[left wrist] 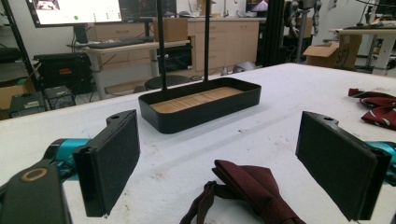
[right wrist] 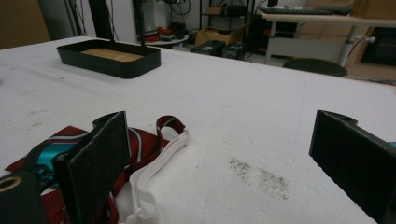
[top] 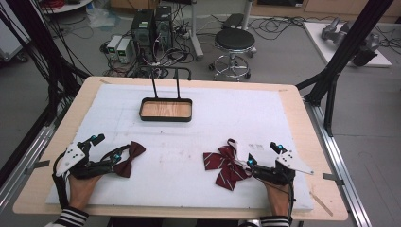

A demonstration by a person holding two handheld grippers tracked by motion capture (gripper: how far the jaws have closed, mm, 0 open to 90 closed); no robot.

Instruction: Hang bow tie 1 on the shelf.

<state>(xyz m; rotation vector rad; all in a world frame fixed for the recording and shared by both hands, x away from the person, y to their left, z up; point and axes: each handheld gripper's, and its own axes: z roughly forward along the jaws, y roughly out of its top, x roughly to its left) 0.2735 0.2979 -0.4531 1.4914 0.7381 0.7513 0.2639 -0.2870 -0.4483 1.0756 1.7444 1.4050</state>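
The left gripper (top: 105, 147) is resting on the white board (top: 198, 142) at the near left, held by the person's left hand (top: 82, 187). Its jaws are standing spread wide. In the left gripper view, the dark maroon bow tie (left wrist: 254, 191) is lying on the board between the two jaw pads (left wrist: 109, 161), touching neither. In the high view this maroon bow tie (top: 130, 158) is sitting just to the right of the left gripper's jaw tips.

The right gripper (top: 264, 153) is resting at the near right, held by the person's right hand (top: 279, 196). Its jaws are also standing spread wide, pinching nothing. The striped red bow tie (top: 227, 165) is lying just to the left of this gripper, near the centre of the near edge. In the right gripper view, the striped bow tie (right wrist: 140, 140) and its white strap (right wrist: 154, 172) are lying beside and partly behind the left jaw pad; bare board is showing between the jaws.

The black tray (top: 165, 117) with a wooden floor and two upright rods is standing at the far centre of the board, well apart from both bow ties.
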